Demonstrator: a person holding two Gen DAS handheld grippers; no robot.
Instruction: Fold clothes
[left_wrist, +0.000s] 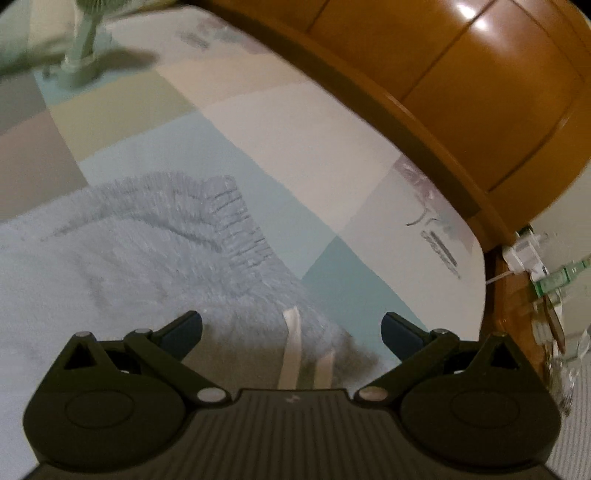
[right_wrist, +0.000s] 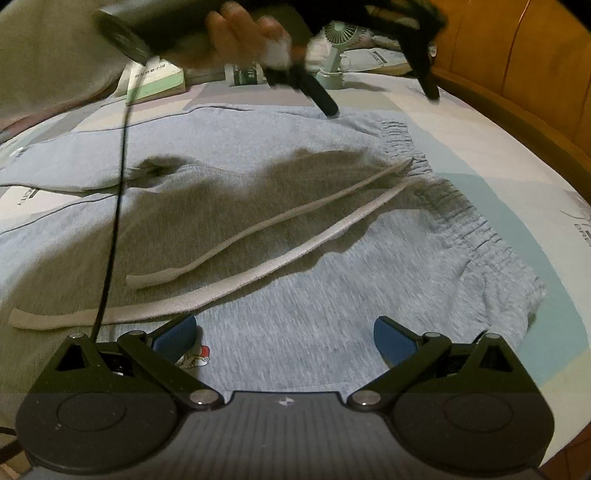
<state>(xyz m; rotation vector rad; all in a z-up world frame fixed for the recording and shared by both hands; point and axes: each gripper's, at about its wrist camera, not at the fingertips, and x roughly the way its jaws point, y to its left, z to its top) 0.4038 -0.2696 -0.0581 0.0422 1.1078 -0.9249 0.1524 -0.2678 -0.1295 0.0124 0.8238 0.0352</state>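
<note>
Grey sweatpants (right_wrist: 295, 229) lie spread on the bed, elastic waistband (right_wrist: 454, 206) to the right, two long white drawstrings (right_wrist: 258, 236) across the front. My right gripper (right_wrist: 284, 336) is open and empty, low over the near part of the pants beside a small cartoon patch (right_wrist: 195, 356). My left gripper (right_wrist: 380, 99) shows in the right wrist view, open, held by a hand above the far waistband edge. In the left wrist view the left gripper (left_wrist: 291, 332) is open above the waistband (left_wrist: 236, 225) and drawstring ends (left_wrist: 291, 343).
The bed has a pastel patchwork sheet (left_wrist: 258, 122). A wooden headboard (left_wrist: 461, 92) curves along the right. A small green desk fan (right_wrist: 338, 48), a book (right_wrist: 155, 81) and a bottle (right_wrist: 245, 75) stand at the far side. A black cable (right_wrist: 114, 206) hangs across the pants.
</note>
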